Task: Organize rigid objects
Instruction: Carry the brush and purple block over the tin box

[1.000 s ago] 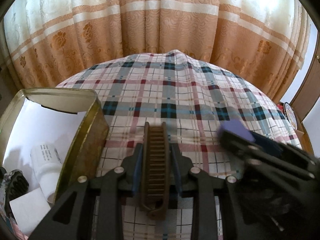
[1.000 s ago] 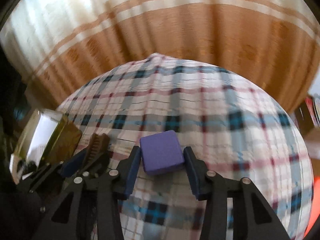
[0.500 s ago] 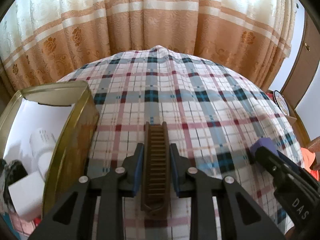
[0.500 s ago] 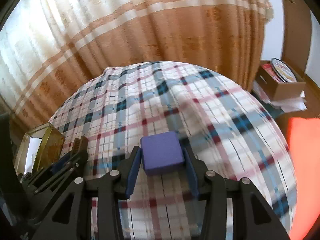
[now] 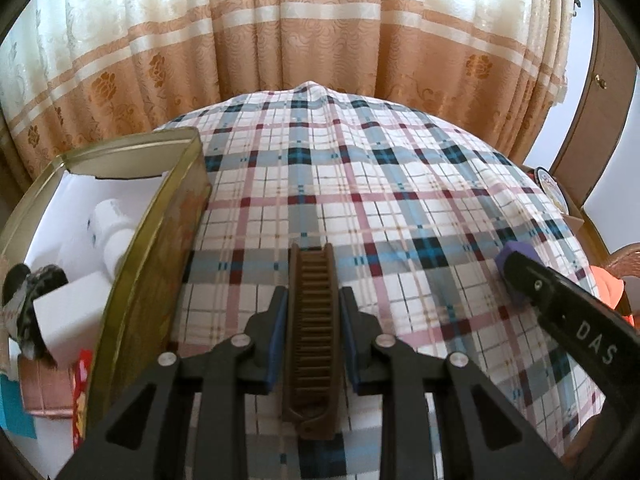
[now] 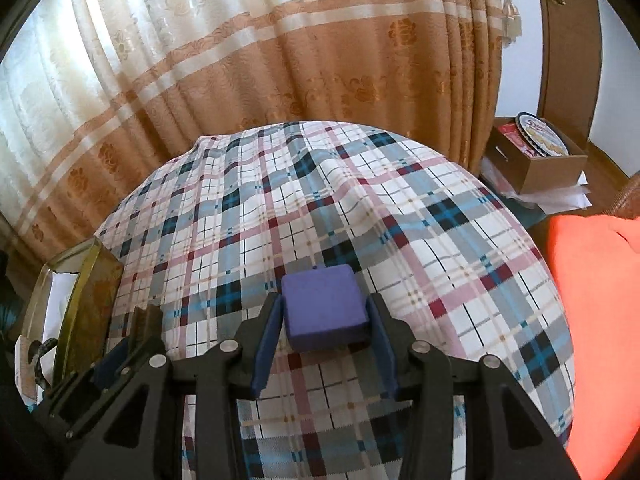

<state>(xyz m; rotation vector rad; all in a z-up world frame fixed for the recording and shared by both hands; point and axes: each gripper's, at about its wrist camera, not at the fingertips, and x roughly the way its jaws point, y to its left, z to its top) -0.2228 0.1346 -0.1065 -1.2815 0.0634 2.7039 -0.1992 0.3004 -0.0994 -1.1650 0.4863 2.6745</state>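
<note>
My left gripper [image 5: 312,312] is shut on a brown folding comb [image 5: 312,320], held lengthwise above the plaid tablecloth [image 5: 360,184], just right of a gold tin box [image 5: 160,240]. My right gripper [image 6: 325,320] is shut on a purple block [image 6: 323,306], held above the cloth. In the left wrist view the right gripper [image 5: 516,280] shows at the right edge with the purple block [image 5: 516,250] at its tip. In the right wrist view the left gripper [image 6: 132,344] and the comb [image 6: 146,322] show at the lower left, next to the tin [image 6: 92,292].
The open tin holds a white bottle [image 5: 108,228], a white box [image 5: 72,312], a dark patterned object [image 5: 36,284] and other small items. A patterned curtain [image 5: 320,48] hangs behind the table. A cardboard box [image 6: 548,160] and an orange cushion [image 6: 596,320] lie right.
The right gripper has swung away to the right with the purple block. The left gripper, still holding the comb, shifted slightly beside the tin.
</note>
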